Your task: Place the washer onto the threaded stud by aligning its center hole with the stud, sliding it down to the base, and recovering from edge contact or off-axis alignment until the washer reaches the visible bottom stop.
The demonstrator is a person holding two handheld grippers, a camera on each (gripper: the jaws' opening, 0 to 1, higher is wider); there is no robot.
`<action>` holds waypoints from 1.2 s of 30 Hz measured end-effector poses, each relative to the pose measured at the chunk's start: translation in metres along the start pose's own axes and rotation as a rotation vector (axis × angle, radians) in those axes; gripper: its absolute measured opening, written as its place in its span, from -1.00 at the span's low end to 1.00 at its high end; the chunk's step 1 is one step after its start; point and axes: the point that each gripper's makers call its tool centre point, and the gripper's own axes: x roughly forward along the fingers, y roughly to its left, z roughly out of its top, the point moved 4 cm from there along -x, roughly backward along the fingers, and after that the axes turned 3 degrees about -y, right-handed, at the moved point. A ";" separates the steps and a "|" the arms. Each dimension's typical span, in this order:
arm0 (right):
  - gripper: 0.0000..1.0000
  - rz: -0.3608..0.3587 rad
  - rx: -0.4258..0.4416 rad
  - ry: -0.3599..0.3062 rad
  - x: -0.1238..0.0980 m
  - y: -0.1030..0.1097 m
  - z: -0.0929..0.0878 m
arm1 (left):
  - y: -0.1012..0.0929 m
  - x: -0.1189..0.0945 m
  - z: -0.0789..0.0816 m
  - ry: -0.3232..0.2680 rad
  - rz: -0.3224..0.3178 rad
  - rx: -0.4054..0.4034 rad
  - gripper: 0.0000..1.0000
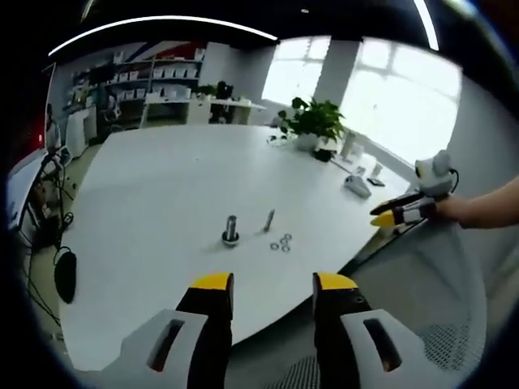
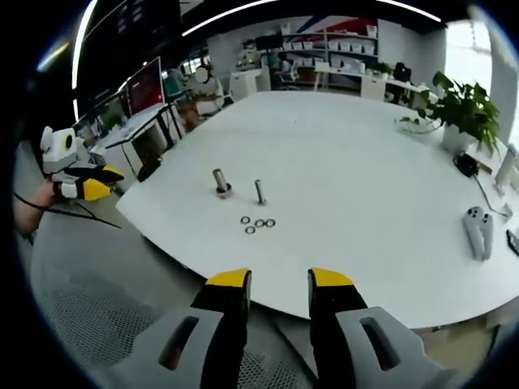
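A short upright threaded stud on a round base (image 1: pixel 230 231) (image 2: pixel 220 182) stands on the white table. A thinner bolt (image 1: pixel 268 220) (image 2: pixel 260 192) stands beside it. Several small washers (image 1: pixel 280 242) (image 2: pixel 258 224) lie flat in a cluster near both. My left gripper (image 1: pixel 265 282) is open, held off the table's near edge, nothing between its yellow-tipped jaws. My right gripper (image 2: pixel 278 278) is open too, short of the table edge on its side. Each gripper shows far off in the other view: the right gripper (image 1: pixel 399 214) and the left gripper (image 2: pixel 91 183), each held by a hand.
The large white table (image 1: pixel 178 186) (image 2: pixel 349 154) has a potted plant (image 1: pixel 312 121) (image 2: pixel 464 109) and white controllers (image 2: pixel 477 231) (image 1: pixel 357 185) toward one end. Shelves and desks stand beyond. Cables and a dark object (image 1: pixel 65 275) lie on the floor by the table.
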 end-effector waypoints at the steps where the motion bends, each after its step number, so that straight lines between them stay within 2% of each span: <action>1: -0.40 0.002 0.000 0.003 0.000 0.000 -0.001 | 0.000 0.000 0.000 -0.002 0.001 0.003 -0.26; 7: -0.40 -0.003 -0.002 0.006 0.000 0.000 -0.001 | 0.000 0.000 0.001 -0.004 -0.003 0.011 -0.28; 10: -0.40 -0.006 0.001 0.007 0.000 0.000 -0.002 | 0.000 -0.001 0.004 -0.025 -0.003 0.015 -0.32; 15: -0.40 -0.011 -0.002 0.000 -0.001 0.000 -0.001 | 0.000 0.000 0.001 -0.010 -0.011 0.006 -0.34; 18: -0.39 -0.010 0.000 -0.006 -0.001 -0.001 0.001 | -0.001 -0.001 0.005 -0.029 -0.010 0.018 -0.38; 23: -0.32 -0.033 -0.012 -0.012 -0.002 -0.003 0.002 | 0.000 -0.001 0.004 -0.030 -0.006 0.010 -0.36; 36: -0.28 -0.011 -0.022 0.033 0.002 -0.001 -0.003 | 0.003 -0.002 0.003 -0.028 0.008 -0.010 -0.32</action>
